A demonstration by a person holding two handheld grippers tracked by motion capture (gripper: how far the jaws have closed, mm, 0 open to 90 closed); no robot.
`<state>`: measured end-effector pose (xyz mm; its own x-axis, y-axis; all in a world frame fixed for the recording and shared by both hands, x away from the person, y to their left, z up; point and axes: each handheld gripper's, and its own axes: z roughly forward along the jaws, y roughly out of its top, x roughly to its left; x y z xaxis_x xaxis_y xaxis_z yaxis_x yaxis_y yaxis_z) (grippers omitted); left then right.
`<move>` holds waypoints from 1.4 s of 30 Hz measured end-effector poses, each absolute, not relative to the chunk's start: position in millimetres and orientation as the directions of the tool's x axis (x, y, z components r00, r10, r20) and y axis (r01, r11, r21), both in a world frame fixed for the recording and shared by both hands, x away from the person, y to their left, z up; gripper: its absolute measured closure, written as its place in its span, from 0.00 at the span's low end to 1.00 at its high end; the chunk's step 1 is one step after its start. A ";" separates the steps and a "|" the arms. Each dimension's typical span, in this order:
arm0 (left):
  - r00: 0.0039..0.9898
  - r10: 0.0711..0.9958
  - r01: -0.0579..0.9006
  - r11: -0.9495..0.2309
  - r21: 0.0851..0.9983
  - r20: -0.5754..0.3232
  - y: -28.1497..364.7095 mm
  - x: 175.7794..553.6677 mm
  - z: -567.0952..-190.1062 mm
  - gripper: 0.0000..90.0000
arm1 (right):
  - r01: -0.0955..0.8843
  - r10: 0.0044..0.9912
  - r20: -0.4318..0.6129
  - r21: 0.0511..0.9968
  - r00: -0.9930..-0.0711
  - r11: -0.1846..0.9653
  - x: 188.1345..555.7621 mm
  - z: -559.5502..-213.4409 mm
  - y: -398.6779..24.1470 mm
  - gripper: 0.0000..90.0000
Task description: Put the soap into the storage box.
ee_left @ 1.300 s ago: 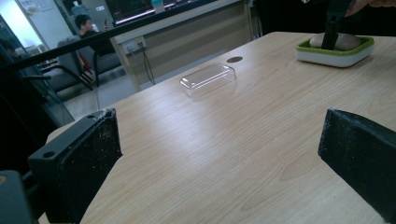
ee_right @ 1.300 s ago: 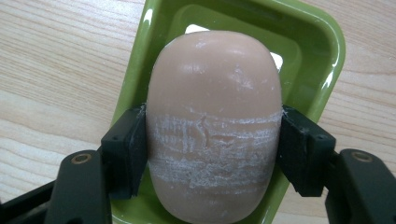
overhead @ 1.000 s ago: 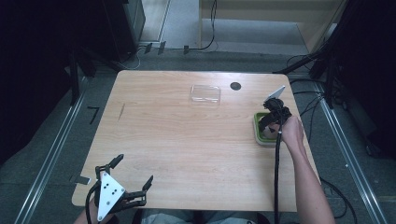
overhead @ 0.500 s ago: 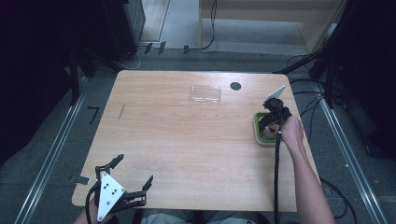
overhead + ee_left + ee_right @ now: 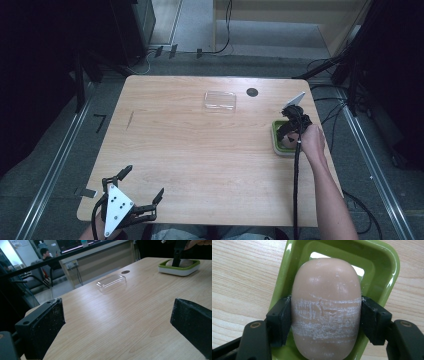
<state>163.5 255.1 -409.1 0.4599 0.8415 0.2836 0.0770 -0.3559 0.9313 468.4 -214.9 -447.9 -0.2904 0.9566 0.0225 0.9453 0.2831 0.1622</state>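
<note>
From the high view we see a pale wooden bench (image 5: pixel 200 150) with a light grain, standing on grey carpet between two metal floor rails, with dark equipment and cables around it. Near the far edge lies a clear, shallow rectangular plastic lid (image 5: pixel 220 100), and just beside it toward the far right corner sits a small dark round disc (image 5: pixel 252 92). At the right edge rests a green-and-white rectangular soap dish (image 5: pixel 278 138), with the right claw (image 5: pixel 291 131) lowered into it from the person's right hand (image 5: pixel 312 141). The left claw (image 5: pixel 142 190) hovers at the near left corner, its jaws spread wide and holding nothing.

In the left gripper view we look across the bench between two black jaws standing far apart. The clear lid (image 5: pixel 111 282) lies ahead, the dark disc (image 5: pixel 125 272) beyond it, and the soap dish (image 5: pixel 178 268) sits near the right edge with the other claw reaching into it. Past the bench we see a low wooden counter, a window, and a seated person farther off.

In the right gripper view, the right claw (image 5: pixel 325 320) pinches a smooth beige oval bar of soap (image 5: pixel 325 305) by its sides, over the green dish (image 5: pixel 384 267). White scuffed streaks cross the soap between the jaws. Whether the bar touches the dish we cannot tell.
</note>
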 end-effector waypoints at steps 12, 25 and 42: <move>0.458 0.842 0.076 -0.356 0.932 0.284 255.7 163.1 -409.1 0.00 | 0.947 0.958 0.014 0.156 -0.286 0.280 468.7 -448.0 -213.3 0.37; 0.460 0.841 0.075 -0.356 0.932 0.284 255.6 163.2 -409.1 0.00 | 0.946 0.957 0.002 0.150 -0.290 0.286 468.6 -448.1 -211.8 0.37; 0.461 0.840 0.074 -0.357 0.931 0.285 255.2 163.6 -409.0 0.00 | 0.938 0.950 -0.022 0.153 -0.311 0.311 466.9 -444.4 -209.3 0.32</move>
